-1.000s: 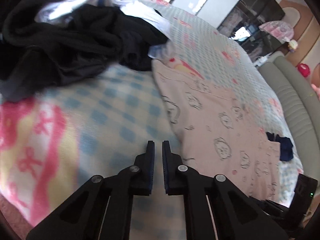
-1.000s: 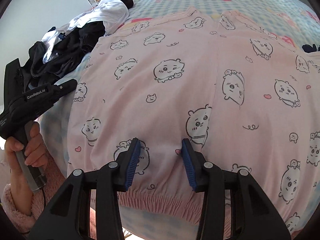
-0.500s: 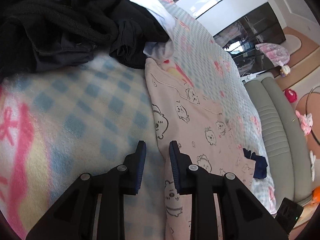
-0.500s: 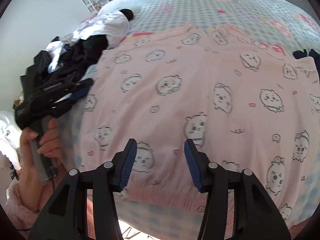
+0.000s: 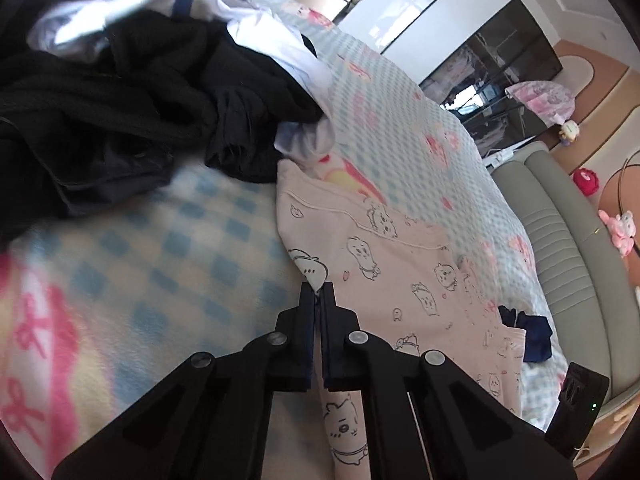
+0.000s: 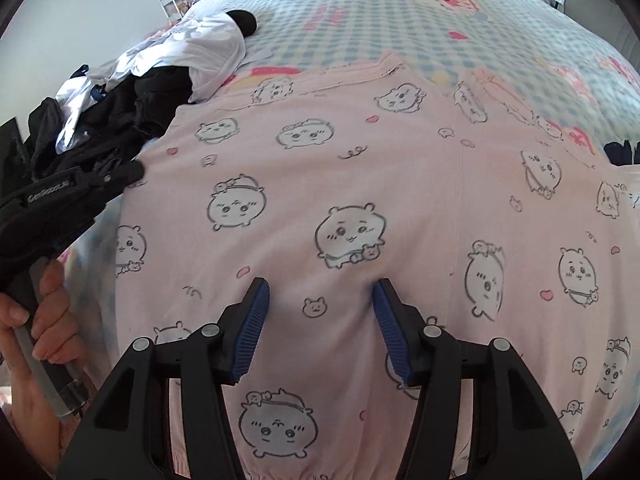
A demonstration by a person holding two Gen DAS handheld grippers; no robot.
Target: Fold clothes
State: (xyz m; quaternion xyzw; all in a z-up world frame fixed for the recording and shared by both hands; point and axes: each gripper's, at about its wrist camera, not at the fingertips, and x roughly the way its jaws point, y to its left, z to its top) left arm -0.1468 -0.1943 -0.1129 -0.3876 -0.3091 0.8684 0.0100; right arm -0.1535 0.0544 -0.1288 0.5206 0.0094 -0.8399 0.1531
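the pink pyjama garment, printed with small cartoon animals, lies spread flat on the bed, which is covered by a blue-and-white checked blanket with pink figures. its elastic band hangs toward the near edge of the bed, at the bottom of the right wrist view.

the left tool is pressed together on the side edge of the pink pyjama garment, with a small fold of cloth sticking up between its blue pads. in the right wrist view the same tool reaches in from the left, its tip at the garment's left edge, and a hand grips its handle at the lower left.

the right tool is spread wide, its two blue pads standing well apart just above the cloth near the band. whether the tips touch the fabric cannot be told.

beyond the garment's far left corner sits a heap of black clothes with white clothes tangled over it, the heap touching the garment's corner. a small dark blue item lies just beside the garment's far side edge. past the bed runs a grey-green padded bed frame, and further off a dark glass cabinet stands against the wall.
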